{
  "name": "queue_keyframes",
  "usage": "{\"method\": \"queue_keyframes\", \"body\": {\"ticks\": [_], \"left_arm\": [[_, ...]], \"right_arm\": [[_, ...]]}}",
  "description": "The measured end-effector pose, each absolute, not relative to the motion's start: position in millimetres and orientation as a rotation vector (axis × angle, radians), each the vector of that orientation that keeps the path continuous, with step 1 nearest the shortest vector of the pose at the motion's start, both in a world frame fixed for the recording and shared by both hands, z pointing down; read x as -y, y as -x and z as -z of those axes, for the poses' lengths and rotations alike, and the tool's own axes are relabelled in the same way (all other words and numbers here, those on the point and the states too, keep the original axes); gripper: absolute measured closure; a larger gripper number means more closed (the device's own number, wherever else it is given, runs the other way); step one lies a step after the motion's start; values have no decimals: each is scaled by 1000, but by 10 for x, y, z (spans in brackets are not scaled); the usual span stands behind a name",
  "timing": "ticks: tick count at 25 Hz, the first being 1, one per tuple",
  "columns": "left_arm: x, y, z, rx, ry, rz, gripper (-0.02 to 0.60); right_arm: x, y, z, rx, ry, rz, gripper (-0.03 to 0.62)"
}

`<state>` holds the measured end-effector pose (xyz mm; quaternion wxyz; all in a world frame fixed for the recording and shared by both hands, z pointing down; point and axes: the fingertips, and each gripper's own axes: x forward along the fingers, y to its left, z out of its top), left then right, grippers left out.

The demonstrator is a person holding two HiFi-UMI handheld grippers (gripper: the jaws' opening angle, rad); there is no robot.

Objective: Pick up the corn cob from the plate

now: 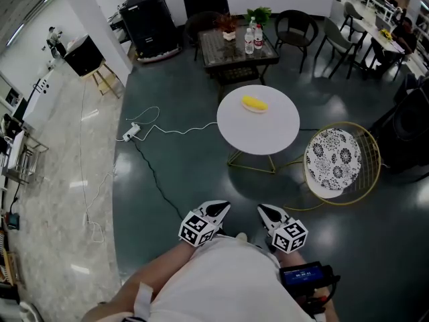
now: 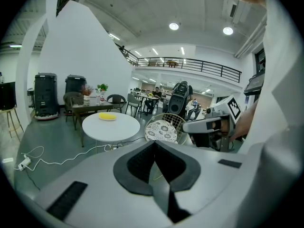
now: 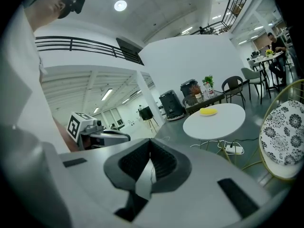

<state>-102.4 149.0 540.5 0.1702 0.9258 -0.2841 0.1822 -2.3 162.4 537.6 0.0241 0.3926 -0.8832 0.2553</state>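
The yellow corn cob (image 1: 255,104) lies on the far half of a round white table (image 1: 268,136); I cannot make out a plate under it. Both grippers hang close to the person's body, well short of the table. The left gripper (image 1: 222,209) is shut with nothing in it, and so is the right gripper (image 1: 264,210). In the left gripper view the corn cob (image 2: 108,117) is small and far beyond the closed tips (image 2: 154,143). The right gripper view shows the corn cob (image 3: 208,111) far off to the right of its closed tips (image 3: 150,141).
A gold wire chair with a patterned cushion (image 1: 333,158) stands right of the table. A white cable and power strip (image 1: 131,133) lie on the dark floor to its left. Behind are a dark table with bottles and plants (image 1: 238,45), black chairs and black speakers (image 1: 149,20).
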Motion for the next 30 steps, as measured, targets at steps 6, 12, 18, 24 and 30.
{"method": "queue_keyframes", "body": {"ticks": [6,12,18,24,30], "left_arm": [[-1527,1048,-5386,811,-2629,-519,572],[-1485,1139,-5340,831,-2623,-531,572],[-1484,1197,-5352,829,-2611,-531,572],[-1414,1380,-5395,886,-2576,-535,572],[-1112,1429,-5510,877,-2578,-525,572]], "right_arm": [[-1667,21,-5391,2727,-1217,-798,585],[-1630,116,-5328,2737,-1200,-796,585],[-1597,140,-5352,2724,-1192,-806,585],[-1504,172,-5385,2700,-1198,-833,585],[-1252,245,-5495,2685,-1209,-837,585]]}}
